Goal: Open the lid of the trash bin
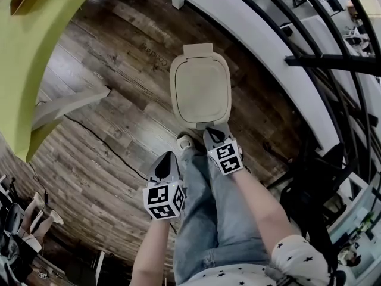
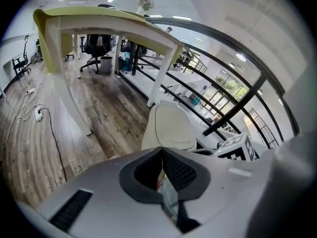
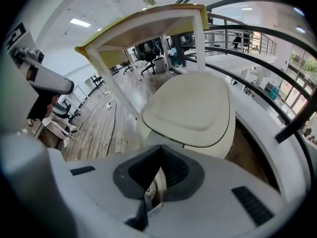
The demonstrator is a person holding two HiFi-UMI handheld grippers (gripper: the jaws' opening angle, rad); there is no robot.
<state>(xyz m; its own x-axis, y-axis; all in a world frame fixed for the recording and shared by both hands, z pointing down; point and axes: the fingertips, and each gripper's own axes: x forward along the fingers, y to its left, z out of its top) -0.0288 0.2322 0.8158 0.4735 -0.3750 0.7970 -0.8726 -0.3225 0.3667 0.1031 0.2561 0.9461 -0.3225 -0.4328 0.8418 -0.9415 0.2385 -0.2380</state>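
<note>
I am looking down at the bin (image 1: 174, 95), which is standing on the wood floor (image 1: 107, 70) just ahead of my shoe (image 1: 186, 142), between the yellow-green table (image 1: 36, 46) and the white ledge (image 1: 268, 46) under the black railing (image 1: 333, 61). Its cream lid (image 1: 201, 88) is lying flat and shut, so the inside is hidden from me. The lid is a rounded oblong whose long axis is running away from me. The hinge tab (image 1: 197, 51) is sitting at the far end, and the front edge is facing my feet.

The right gripper (image 1: 211, 130) is pointing at that front edge, with its tip just beside the bin. I cannot tell whether it is touching. In the right gripper view the lid (image 3: 190, 108) is filling the space right ahead of the jaws, which are pressed together with nothing between them.

The left gripper (image 1: 169, 155) is hanging lower and to the left, above my jeans and apart from the bin. In the left gripper view its jaws are likewise closed tight and empty, aiming towards the bin (image 2: 168, 128). A dark cable (image 1: 101, 139) is trailing across the floor to the left.
</note>
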